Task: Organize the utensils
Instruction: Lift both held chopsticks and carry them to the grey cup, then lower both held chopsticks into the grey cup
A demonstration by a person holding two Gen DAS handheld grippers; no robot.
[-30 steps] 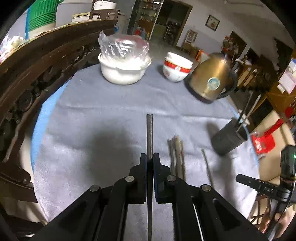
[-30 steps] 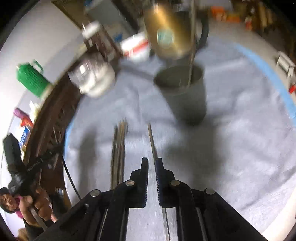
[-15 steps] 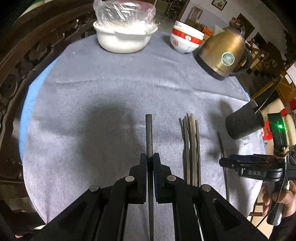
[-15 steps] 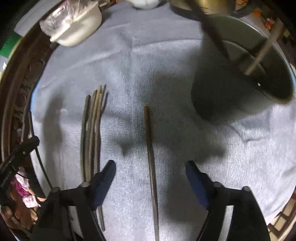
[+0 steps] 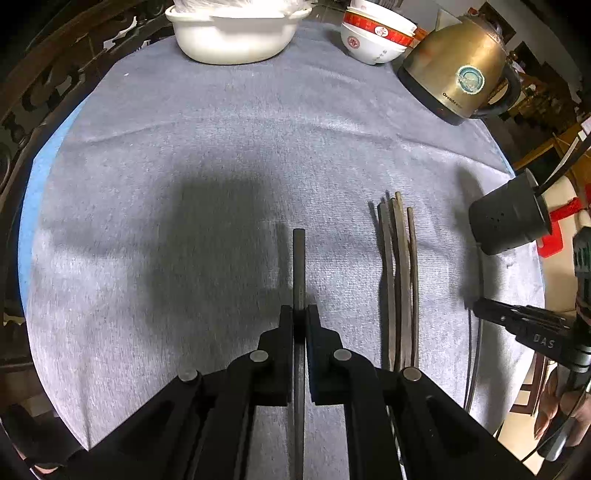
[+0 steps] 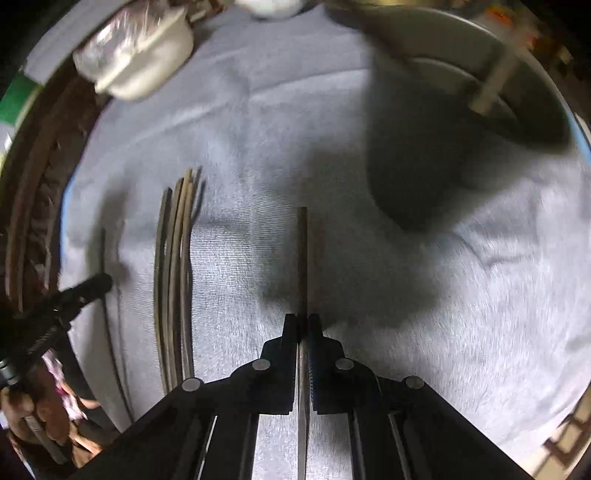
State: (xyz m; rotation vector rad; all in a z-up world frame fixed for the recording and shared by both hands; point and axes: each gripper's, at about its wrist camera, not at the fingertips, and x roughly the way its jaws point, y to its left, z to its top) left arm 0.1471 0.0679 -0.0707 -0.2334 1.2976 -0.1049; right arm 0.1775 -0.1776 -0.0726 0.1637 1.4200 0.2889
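My left gripper (image 5: 299, 314) is shut on a dark chopstick (image 5: 298, 266) that points forward over the grey cloth (image 5: 184, 147). My right gripper (image 6: 302, 322) is shut on another dark chopstick (image 6: 302, 258) low over the cloth. A bundle of several dark chopsticks (image 5: 399, 273) lies on the cloth right of my left gripper; it also shows in the right wrist view (image 6: 175, 266), left of my right gripper. The dark holder cup (image 5: 508, 221) stands at the right edge with chopsticks in it; it shows large and blurred in the right wrist view (image 6: 443, 155).
A white bowl covered with plastic (image 5: 236, 33), a red-and-white bowl (image 5: 373, 37) and a brass kettle (image 5: 458, 74) stand along the far side. A dark carved wooden chair back (image 5: 44, 85) borders the table on the left. The table edge curves close at the right.
My right gripper was open around the single chopstick on the cloth and has now shut on it. My left gripper has dropped lower with its chopstick still held.
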